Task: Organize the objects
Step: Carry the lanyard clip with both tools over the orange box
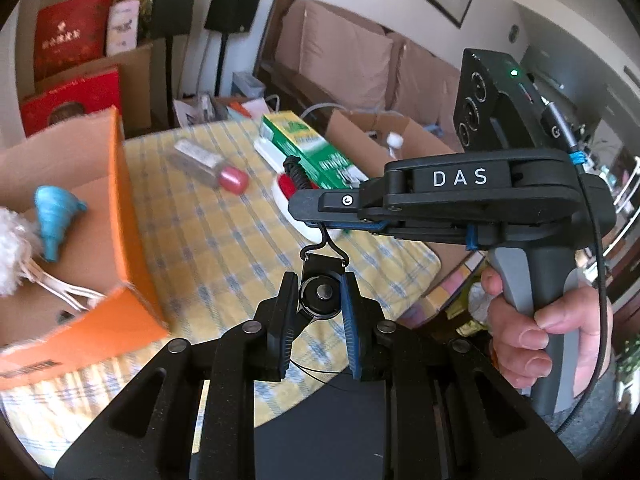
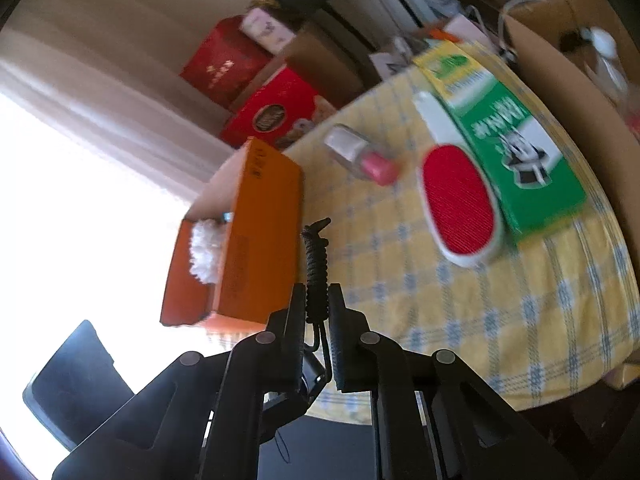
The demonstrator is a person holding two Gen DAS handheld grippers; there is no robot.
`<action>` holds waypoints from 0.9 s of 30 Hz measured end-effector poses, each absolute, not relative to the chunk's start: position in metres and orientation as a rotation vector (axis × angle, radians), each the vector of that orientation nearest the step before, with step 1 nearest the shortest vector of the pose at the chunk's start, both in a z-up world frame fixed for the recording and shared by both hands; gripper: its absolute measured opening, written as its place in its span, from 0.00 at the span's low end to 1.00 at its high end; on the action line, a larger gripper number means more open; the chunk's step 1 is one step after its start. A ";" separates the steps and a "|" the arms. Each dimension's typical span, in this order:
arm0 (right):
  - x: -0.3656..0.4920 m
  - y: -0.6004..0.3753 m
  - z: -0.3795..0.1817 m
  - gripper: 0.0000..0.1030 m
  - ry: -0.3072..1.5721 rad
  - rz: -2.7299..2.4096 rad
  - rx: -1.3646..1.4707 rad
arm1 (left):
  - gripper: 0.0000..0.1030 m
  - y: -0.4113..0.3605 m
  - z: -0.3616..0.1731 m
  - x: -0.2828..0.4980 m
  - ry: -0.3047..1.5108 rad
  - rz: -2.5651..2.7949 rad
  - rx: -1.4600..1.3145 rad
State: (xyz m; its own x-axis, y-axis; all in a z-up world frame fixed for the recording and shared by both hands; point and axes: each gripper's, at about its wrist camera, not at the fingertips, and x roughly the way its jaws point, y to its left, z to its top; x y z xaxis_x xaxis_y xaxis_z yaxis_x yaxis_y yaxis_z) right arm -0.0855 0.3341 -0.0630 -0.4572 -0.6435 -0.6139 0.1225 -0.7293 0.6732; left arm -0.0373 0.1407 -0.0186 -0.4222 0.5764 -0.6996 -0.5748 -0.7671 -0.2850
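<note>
A black lanyard hangs stretched between my two grippers above the yellow checked tablecloth (image 1: 224, 248). My left gripper (image 1: 320, 280) is shut on its round black clip (image 1: 324, 294), from which a thin wire hook (image 1: 325, 245) rises. My right gripper (image 1: 298, 205), held by a person's hand (image 1: 536, 332), crosses in from the right of the left wrist view. In the right wrist view my right gripper (image 2: 317, 290) is shut on the lanyard's braided black cord (image 2: 316, 252), whose knotted end sticks out past the fingertips.
An open orange box (image 1: 132, 216) on the left holds a blue piece (image 1: 52, 216) and a white fluffy duster (image 1: 12, 248). On the cloth lie a pink-capped bottle (image 2: 360, 152), a red lint brush (image 2: 460, 196) and a green box (image 2: 516, 136). A cardboard box (image 1: 360, 136) stands behind.
</note>
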 end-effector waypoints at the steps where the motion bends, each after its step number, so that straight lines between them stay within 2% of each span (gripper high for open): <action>1: -0.087 0.329 -0.058 0.10 -0.760 -2.210 1.258 | 0.19 0.137 -0.015 -0.038 -0.006 2.204 -1.076; 10: -0.105 0.282 -0.031 0.09 -0.647 -2.197 1.212 | 0.19 0.092 0.010 -0.051 -0.040 2.299 -1.059; 27: -0.140 0.191 -0.024 0.09 -0.532 -2.125 1.227 | 0.19 0.017 0.010 -0.087 -0.104 2.404 -1.133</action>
